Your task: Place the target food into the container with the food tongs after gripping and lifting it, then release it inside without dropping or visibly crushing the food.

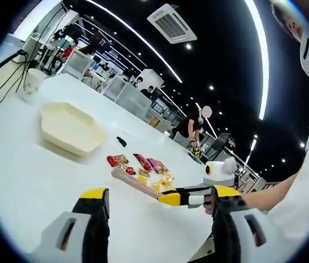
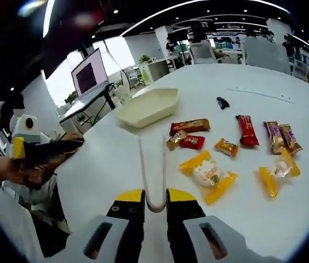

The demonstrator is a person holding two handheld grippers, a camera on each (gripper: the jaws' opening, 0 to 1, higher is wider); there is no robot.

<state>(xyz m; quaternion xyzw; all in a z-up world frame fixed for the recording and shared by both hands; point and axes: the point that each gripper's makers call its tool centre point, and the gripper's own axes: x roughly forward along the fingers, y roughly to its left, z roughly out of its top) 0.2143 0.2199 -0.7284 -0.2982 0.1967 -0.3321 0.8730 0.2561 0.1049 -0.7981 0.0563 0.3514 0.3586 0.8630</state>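
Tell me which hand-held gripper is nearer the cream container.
Right hand-held gripper: its tongs reach toward the container. Left hand-held gripper sits further back.

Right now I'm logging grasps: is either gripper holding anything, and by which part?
The right gripper holds the food tongs by their closed hinge end. The left gripper is open, holding nothing.

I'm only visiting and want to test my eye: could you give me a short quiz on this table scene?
1. True or false: the cream container already holds a snack.
2. What does the right tool grip? A) the tongs B) a wrapped snack C) nothing
3. Fill in: the left tool is ____ and holds nothing.

Key: 1 false; 2 A; 3 open.
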